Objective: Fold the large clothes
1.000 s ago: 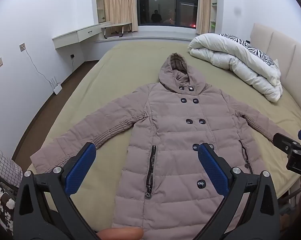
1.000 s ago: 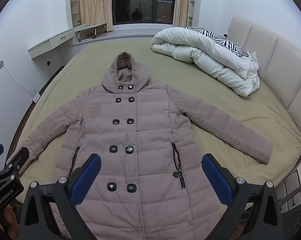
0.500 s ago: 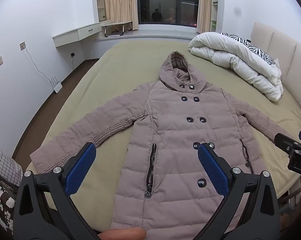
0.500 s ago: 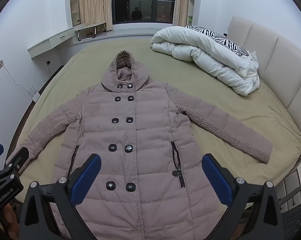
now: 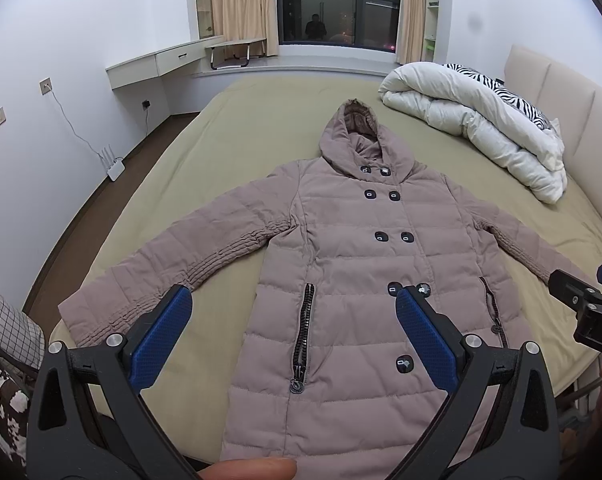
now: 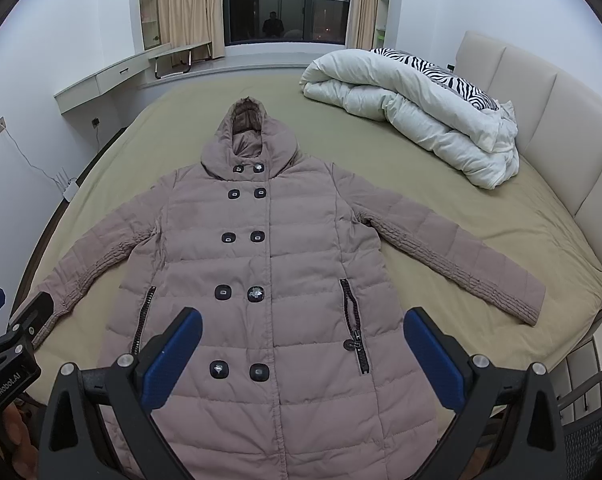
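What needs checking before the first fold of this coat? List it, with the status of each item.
1. Coat lies flat, front up, on the bed: ok.
2. Both sleeves spread out to the sides: ok.
3. Hood extended flat above the collar: ok.
4. Left gripper open and empty: ok.
5. Right gripper open and empty: ok.
6. Space for folding: the duvet sits apart from the coat: ok.
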{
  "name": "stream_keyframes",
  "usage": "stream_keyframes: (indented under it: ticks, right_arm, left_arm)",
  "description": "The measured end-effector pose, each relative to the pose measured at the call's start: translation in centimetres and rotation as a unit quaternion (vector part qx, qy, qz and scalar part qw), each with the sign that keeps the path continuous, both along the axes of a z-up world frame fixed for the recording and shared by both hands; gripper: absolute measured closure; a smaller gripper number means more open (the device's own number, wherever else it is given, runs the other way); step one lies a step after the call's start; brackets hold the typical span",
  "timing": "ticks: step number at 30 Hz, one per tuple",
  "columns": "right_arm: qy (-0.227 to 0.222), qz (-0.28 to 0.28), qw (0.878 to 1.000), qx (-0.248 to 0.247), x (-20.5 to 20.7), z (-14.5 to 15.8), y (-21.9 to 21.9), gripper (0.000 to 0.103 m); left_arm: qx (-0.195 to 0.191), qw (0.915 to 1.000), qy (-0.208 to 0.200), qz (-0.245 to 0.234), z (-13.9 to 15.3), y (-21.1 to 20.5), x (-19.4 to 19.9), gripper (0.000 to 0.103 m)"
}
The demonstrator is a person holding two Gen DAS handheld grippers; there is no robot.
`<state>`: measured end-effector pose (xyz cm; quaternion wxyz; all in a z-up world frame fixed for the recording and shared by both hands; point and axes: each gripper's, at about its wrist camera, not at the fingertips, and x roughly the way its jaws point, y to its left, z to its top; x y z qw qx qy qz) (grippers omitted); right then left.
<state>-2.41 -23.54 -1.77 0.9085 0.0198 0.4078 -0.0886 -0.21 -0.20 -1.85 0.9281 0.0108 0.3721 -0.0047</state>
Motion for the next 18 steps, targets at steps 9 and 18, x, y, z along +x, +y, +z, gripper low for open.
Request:
stream_keyframes:
  ticks: [9, 18]
  right_arm:
    - [0.002, 0.0, 1.0, -0.001, 0.12, -0.29, 0.05, 0.0]
    - [0.003, 0.0, 1.0, -0.002, 0.26, -0.56, 0.08, 0.0]
  left_arm:
    - [0.0, 0.9999, 0.01, 0.005, -0.04, 0.2, 0.39, 0.0]
    - [-0.002, 0.9998, 0.016, 0.008, -0.11, 0.53, 0.6, 0.0]
